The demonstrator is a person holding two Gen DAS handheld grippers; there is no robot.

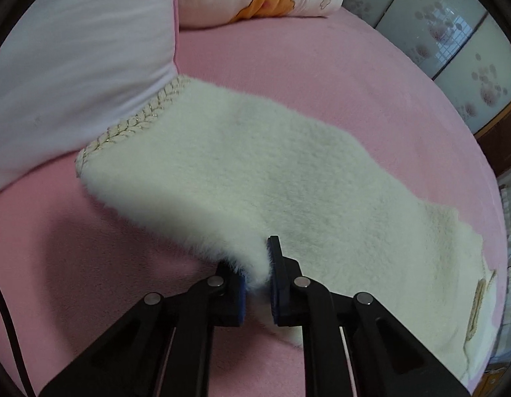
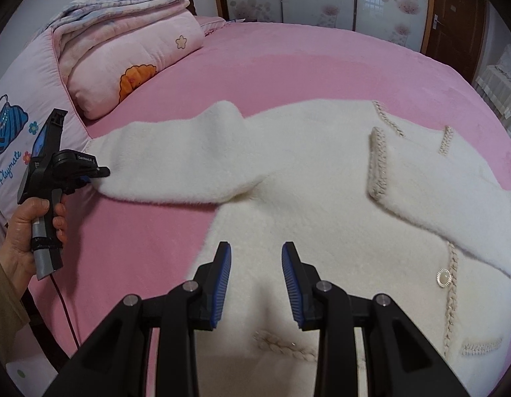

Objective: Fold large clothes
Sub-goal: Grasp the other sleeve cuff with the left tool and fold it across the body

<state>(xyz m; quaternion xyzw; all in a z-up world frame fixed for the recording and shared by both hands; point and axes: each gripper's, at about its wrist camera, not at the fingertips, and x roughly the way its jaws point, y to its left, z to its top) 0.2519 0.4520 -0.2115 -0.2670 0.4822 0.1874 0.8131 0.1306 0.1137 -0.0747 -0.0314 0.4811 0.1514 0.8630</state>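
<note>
— Pink bedspread (image 2: 288,66), bedroom, folded quilts (image 2: 129,49) stacked by the pillow (image 1: 73,66). Spread across it: white fluffy cardigan (image 2: 321,205), front up, braid trim and button showing.

— Progress on the fold?

— Barely begun. One sleeve (image 2: 437,192) lying across the chest; other sleeve (image 1: 238,165) stretched out flat toward the pillow, cuff at the far end. Body not yet folded.

— Left gripper (image 1: 258,264)?

— Pressed together on the near edge of the outstretched sleeve, fur pinched between the pads, person's hand (image 2: 33,228) on the handle.

— Right gripper (image 2: 255,264)?

— Hovering over the cardigan's lower body, jaws partly spread, nothing between them.

— Left to do?

— Probably bringing that sleeve in, then folding the body.
</note>
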